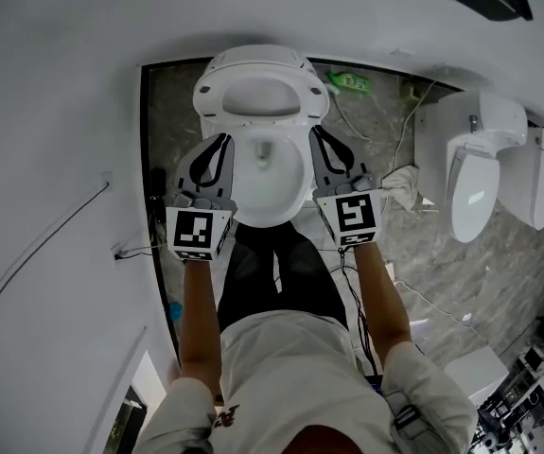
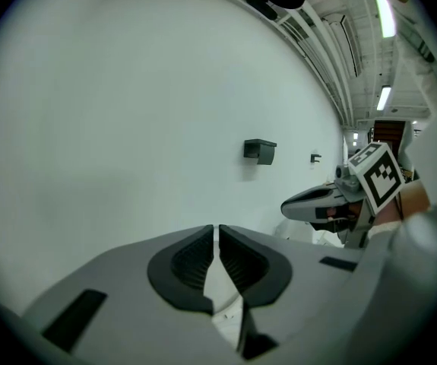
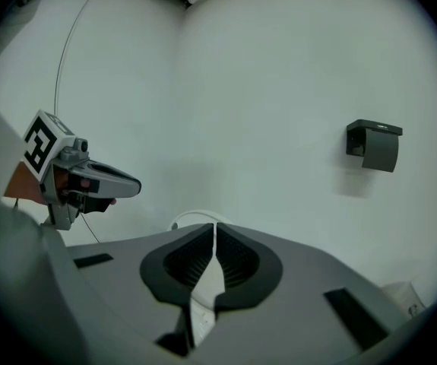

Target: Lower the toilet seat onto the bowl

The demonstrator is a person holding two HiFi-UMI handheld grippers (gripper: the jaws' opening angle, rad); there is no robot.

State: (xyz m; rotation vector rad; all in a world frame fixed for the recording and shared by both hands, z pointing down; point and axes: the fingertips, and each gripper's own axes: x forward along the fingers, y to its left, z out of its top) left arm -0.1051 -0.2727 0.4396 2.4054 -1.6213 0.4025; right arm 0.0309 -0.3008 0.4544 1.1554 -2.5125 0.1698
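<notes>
Largest item: one grey marbled stone floor (image 1: pixel 442 253) enclosed by plain white walls. On it stand two toilets. The first is the white ceramic toilet bowl (image 1: pixel 295 201) directly ahead of the person. The second white toilet (image 1: pixel 475 173) stands well apart at the right and plays no part in the task. The single white oval plastic toilet seat (image 1: pixel 311 97) stands raised at the back of the near bowl, apparently leaning on its lid, so the lowering is judged not yet begun. There are two grey hand-held grippers with marker cubes. The left gripper (image 1: pixel 220 143) and the right gripper (image 1: pixel 319 132) are held one at each side of the bowl and point toward the seat. That placement suits taking the ring from both sides at once. Neither is seen touching the seat. Each gripper view shows the jaws brought together with nothing between the ribbed pads. For pushing the ring forward that would serve, whereas a pinch would need them apart. Smallest: one black box-shaped wall fitting (image 3: pixel 374 144).
</notes>
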